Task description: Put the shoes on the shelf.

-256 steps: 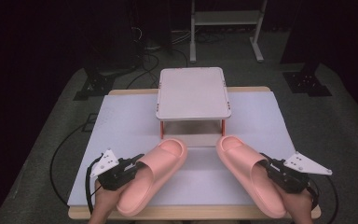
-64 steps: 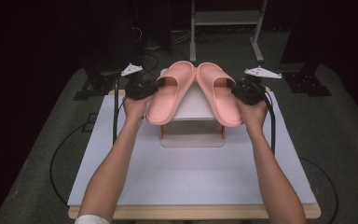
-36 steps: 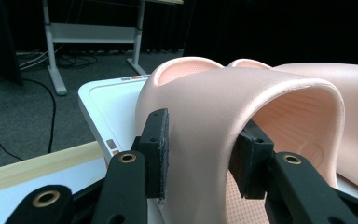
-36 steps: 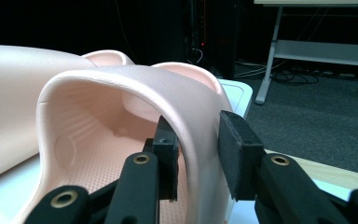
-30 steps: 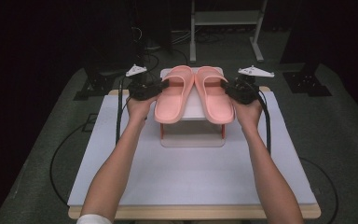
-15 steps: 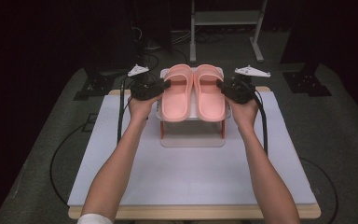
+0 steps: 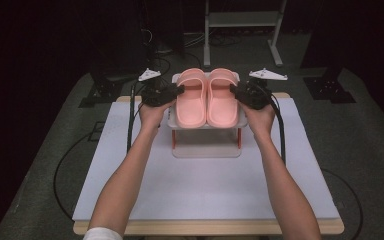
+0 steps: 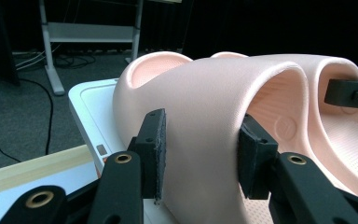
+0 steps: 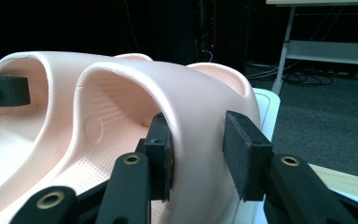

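Two pink foam slides sit side by side on a small white stand (image 7: 206, 126) with orange legs, at the far middle of the tabletop (image 7: 200, 190). The left slide (image 7: 191, 97) and the right slide (image 7: 222, 97) touch along their inner edges, heels toward the person. Each has a wide smooth strap arching over a dimpled footbed, with a round stamp pressed into the inner wall. The left tongs (image 8: 200, 149) straddle the outer side of the left slide's strap: the far pad lies against the inside of the strap, while the near pad stands just off the outer wall with a thin gap showing. The right tongs (image 9: 198, 149) straddle the outer side of the right slide's strap the same way: the inner pad is close on the strap's inside, the outer pad stands clear of the wall. Both pairs have just been opening with the straps between them, and stand partly spread, no longer pinching. Both slides rest on the stand
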